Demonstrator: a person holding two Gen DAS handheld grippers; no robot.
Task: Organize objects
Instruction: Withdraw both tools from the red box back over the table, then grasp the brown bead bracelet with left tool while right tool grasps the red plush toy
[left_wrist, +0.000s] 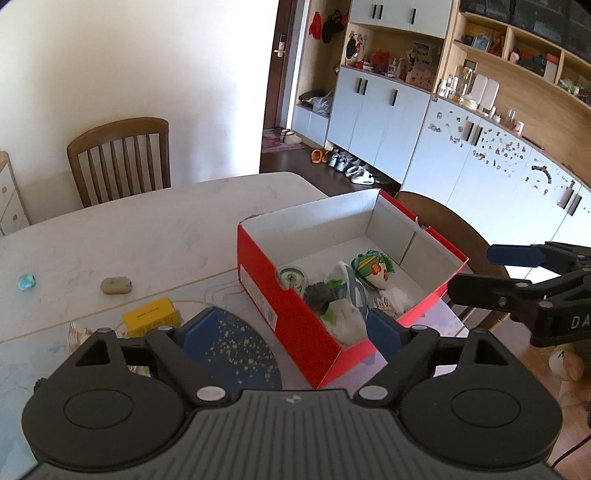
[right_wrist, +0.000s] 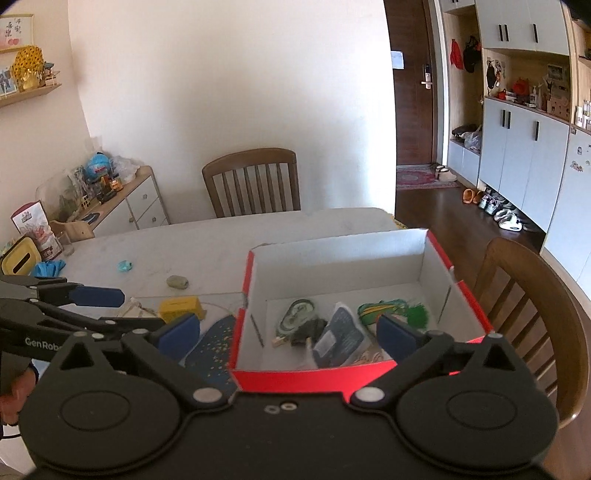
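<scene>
2 grippers are standing wide with nothing between their pads: the left gripper (left_wrist: 291, 326) is hanging over the dark blue insole (left_wrist: 236, 347) beside the red shoebox (left_wrist: 258, 280), and the right gripper (right_wrist: 288, 334) is hanging over the box's near wall. Beyond, a yellow box (left_wrist: 151, 314), a greenish stone (left_wrist: 116, 285) and a turquoise piece (left_wrist: 27, 281) are lying loose on the table (left_wrist: 155, 221). Likely thin and floppy, the insole is best pinched at its edge; the stone looks hard and smooth, so across its narrow width.

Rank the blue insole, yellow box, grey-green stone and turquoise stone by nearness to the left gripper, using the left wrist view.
From the left gripper:
1. Blue insole, just ahead.
2. Yellow box, left.
3. Grey-green stone, farther left.
4. Turquoise stone, far left.
</scene>
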